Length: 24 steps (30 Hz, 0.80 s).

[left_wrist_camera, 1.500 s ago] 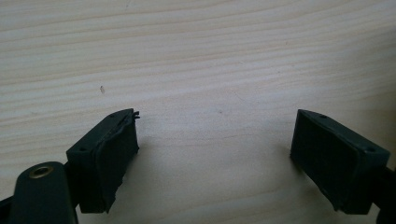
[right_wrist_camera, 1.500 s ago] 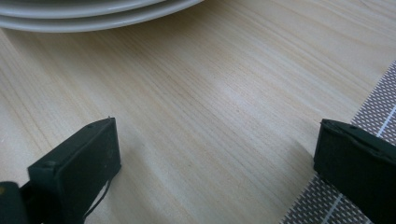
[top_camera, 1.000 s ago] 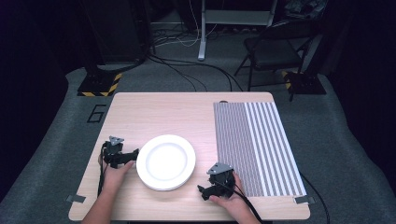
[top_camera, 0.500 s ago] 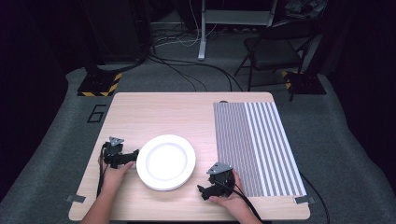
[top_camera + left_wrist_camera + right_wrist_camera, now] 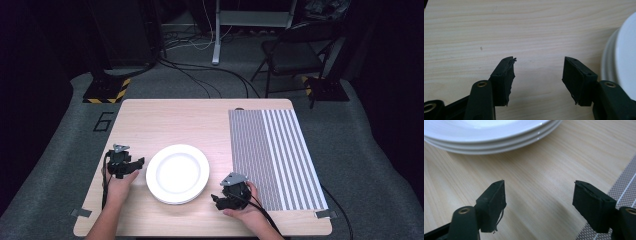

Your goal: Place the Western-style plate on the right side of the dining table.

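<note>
Stacked white plates (image 5: 624, 57) cut off beside empty, closing left gripper (image 5: 537, 75)

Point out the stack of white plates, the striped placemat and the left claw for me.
Stack of round white ceramic plates (image 5: 177, 172), high view, centre of top plate.
Grey-and-white striped placemat (image 5: 272, 155), high view, middle of mat.
Left claw (image 5: 537, 75), left gripper view, midway between fingertips.

table (image 5: 200, 117): light wood | plates (image 5: 177, 173): white stack, front centre | striped mat (image 5: 272, 155): right side
</note>
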Each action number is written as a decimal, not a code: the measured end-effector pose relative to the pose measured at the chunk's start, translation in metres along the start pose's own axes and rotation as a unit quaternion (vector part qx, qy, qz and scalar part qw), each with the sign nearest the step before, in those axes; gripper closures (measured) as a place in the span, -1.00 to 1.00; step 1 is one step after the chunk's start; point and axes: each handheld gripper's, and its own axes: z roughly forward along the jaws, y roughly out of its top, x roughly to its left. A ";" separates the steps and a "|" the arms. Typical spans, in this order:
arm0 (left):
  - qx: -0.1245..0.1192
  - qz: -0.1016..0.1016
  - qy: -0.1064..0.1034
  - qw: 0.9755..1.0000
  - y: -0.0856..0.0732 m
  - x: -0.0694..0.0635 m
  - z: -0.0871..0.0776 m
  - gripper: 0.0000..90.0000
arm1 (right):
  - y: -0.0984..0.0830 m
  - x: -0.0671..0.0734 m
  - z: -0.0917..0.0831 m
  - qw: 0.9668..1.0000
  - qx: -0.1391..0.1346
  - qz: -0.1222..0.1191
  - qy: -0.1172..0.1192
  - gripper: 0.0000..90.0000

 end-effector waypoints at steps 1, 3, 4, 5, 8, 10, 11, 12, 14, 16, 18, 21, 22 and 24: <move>0.000 0.000 0.000 1.000 0.000 0.000 0.000 -0.03 | 0.000 0.000 0.000 1.000 0.000 0.000 0.000 -0.39; 0.001 -0.004 -0.008 1.000 0.005 -0.003 -0.004 0.00 | 0.005 0.000 -0.002 1.000 -0.004 -0.002 -0.002 -0.35; -0.003 0.005 -0.007 1.000 0.010 -0.007 -0.009 0.01 | 0.010 -0.001 -0.004 1.000 -0.004 0.002 -0.002 -0.33; 0.000 0.004 -0.010 1.000 0.013 -0.008 -0.011 0.03 | 0.013 -0.002 -0.005 1.000 -0.006 -0.002 -0.003 -0.32; -0.004 -0.001 -0.020 1.000 0.019 -0.011 -0.016 0.06 | 0.022 -0.004 -0.006 1.000 -0.012 -0.001 -0.010 -0.32; -0.007 -0.007 -0.028 1.000 0.022 -0.012 -0.018 0.06 | 0.023 -0.005 -0.006 1.000 -0.015 -0.001 -0.012 -0.31; -0.009 -0.011 -0.031 0.999 0.023 -0.013 -0.020 0.06 | 0.026 -0.006 -0.007 1.000 -0.018 0.006 -0.016 -0.29; -0.010 -0.012 -0.031 0.999 0.024 -0.015 -0.022 0.07 | 0.028 -0.007 -0.007 1.000 -0.018 0.005 -0.017 -0.29; -0.017 -0.012 -0.030 0.999 0.024 -0.017 -0.026 0.13 | 0.032 -0.009 -0.007 1.000 -0.019 0.010 -0.020 -0.25; -0.024 -0.016 -0.035 0.999 0.023 -0.019 -0.029 0.14 | 0.037 -0.011 -0.009 0.999 -0.029 0.017 -0.027 -0.22; -0.026 -0.018 -0.044 0.999 0.021 -0.021 -0.034 0.18 | 0.044 -0.015 -0.012 0.998 -0.049 0.031 -0.024 -0.14; -0.029 -0.021 -0.054 0.998 0.019 -0.022 -0.037 0.18 | 0.048 -0.018 -0.013 0.997 -0.057 0.037 -0.023 -0.11; -0.029 -0.016 -0.053 0.998 0.016 -0.024 -0.039 0.17 | 0.052 -0.019 -0.013 0.997 -0.062 0.038 -0.026 -0.12; -0.031 -0.008 -0.053 0.998 0.013 -0.025 -0.040 0.16 | 0.058 -0.019 -0.014 0.996 -0.072 0.033 -0.032 -0.13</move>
